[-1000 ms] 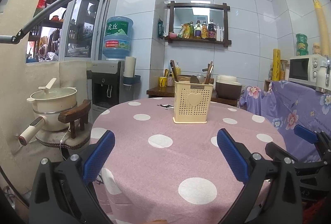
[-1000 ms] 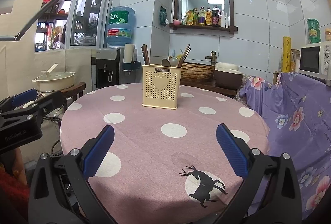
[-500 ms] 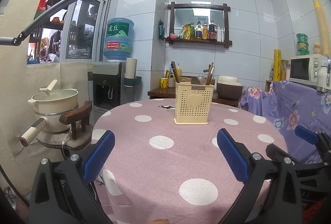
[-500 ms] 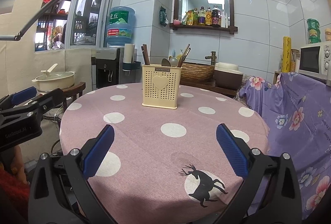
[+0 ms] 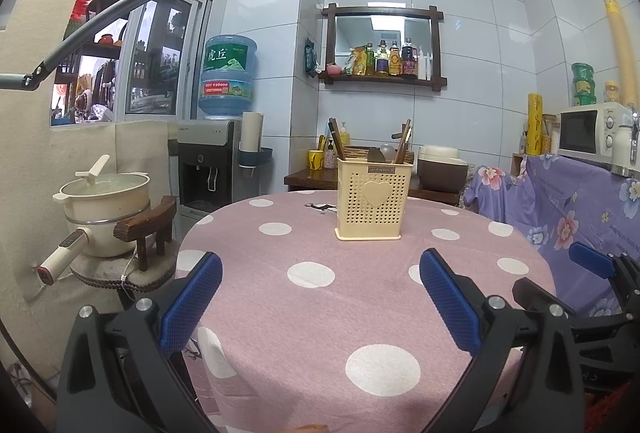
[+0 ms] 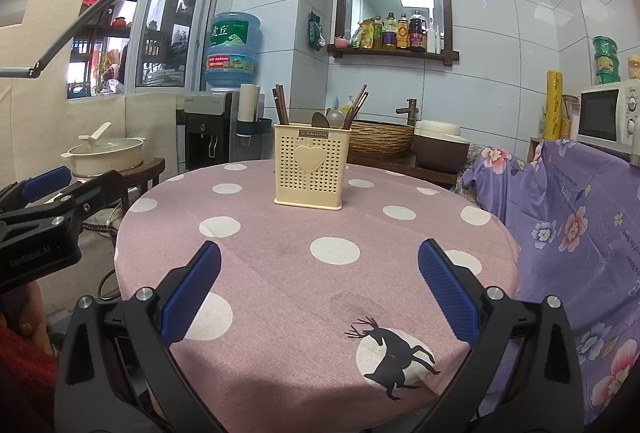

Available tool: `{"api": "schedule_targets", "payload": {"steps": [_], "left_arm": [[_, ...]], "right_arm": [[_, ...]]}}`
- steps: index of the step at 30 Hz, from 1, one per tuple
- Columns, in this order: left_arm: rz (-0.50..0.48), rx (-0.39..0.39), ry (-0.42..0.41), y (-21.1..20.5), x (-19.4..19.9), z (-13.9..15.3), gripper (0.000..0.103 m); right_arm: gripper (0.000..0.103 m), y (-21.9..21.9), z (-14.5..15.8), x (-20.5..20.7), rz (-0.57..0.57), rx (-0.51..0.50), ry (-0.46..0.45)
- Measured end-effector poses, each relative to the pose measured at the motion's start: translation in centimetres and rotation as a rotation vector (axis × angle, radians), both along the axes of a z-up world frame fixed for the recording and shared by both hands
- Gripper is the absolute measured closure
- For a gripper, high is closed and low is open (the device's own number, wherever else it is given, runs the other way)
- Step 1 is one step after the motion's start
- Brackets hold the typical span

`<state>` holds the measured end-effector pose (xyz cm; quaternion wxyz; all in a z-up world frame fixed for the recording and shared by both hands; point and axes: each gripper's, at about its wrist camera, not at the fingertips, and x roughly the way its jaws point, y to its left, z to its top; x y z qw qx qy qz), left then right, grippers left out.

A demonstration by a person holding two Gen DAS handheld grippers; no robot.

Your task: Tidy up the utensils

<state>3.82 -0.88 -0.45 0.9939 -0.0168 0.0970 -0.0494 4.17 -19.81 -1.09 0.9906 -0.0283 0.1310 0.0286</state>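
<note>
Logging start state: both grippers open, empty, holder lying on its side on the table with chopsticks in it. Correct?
One thing is off: the holder is not on its side. It stands upright on the table, as the right wrist view shows. The rest holds: chopsticks stick up out of it, and the left gripper and right gripper are both open and empty.

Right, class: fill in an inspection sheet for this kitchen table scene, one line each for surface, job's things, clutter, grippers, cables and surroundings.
Surface: round table under a pink dotted cloth.
Job's things: cream holder upright on the table, with chopsticks and spoons standing inside.
Clutter: nothing seen on the cloth.
Grippers: left gripper and right gripper both open, empty, short of the holder.
Cables: white cord by the pot.
Surroundings: dispenser, microwave, shelf.
</note>
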Motion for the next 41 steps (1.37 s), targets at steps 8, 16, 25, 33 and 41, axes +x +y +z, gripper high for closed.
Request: {"api": "schedule_targets", "payload": {"steps": [8,16,25,33,41], "left_arm": [[0.0,0.0,0.0,-0.04,-0.01,0.01,0.005],[-0.002,0.002,-0.001,-0.08,-0.04,0.06,0.005],[-0.007,0.001,0.007,-0.09,0.02,0.09,0.005],[0.001,0.006,0.004,0.1,0.02,0.08,0.005],[0.005,0.009,0.011,0.14,0.06,0.06,0.005]], "right_arm": [[0.005,-0.05,-0.05,0.03,0.001,0.001,0.002],[0.005,-0.09,-0.18,-0.06,-0.002,0.001,0.001],[0.005,-0.1,-0.19,-0.08,-0.001,0.001,0.002],[0.005,-0.16,-0.14,-0.16,-0.006,-0.002,-0.005],[0.005,-0.09,-0.12,-0.21,-0.007,-0.004,-0.005]]}}
